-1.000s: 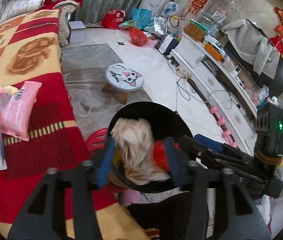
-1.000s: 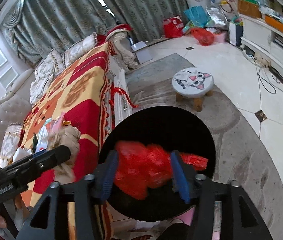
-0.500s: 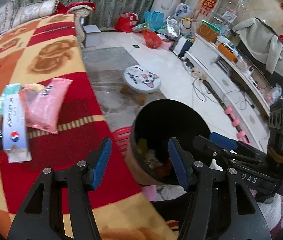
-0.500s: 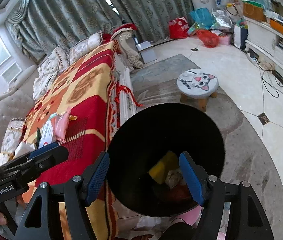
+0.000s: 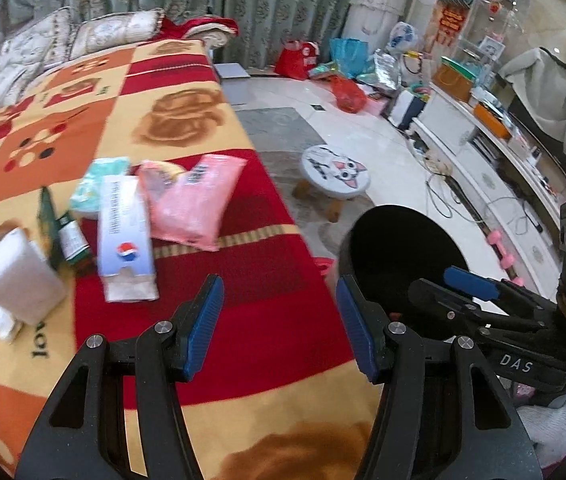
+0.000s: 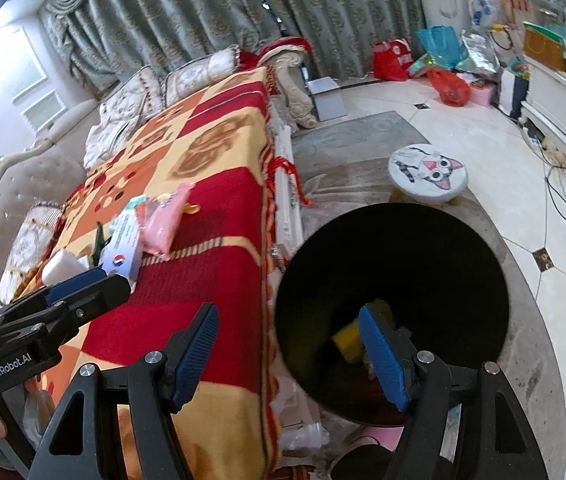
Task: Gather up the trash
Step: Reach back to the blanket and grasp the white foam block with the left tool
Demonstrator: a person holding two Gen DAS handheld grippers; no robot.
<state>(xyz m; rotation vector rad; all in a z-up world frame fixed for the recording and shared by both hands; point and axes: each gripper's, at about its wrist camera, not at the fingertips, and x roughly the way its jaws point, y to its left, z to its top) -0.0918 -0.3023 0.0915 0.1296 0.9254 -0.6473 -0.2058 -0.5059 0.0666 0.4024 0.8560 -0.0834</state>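
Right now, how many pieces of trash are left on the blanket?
6 visible: pink packet, Pepsi carton, teal pack, green bottle, green box, white pack. More may hide underneath.

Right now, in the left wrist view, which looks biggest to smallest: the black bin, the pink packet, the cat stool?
1. black bin, though it sits nearest the camera
2. pink packet
3. cat stool, which stands farther off, so its true size is unsure
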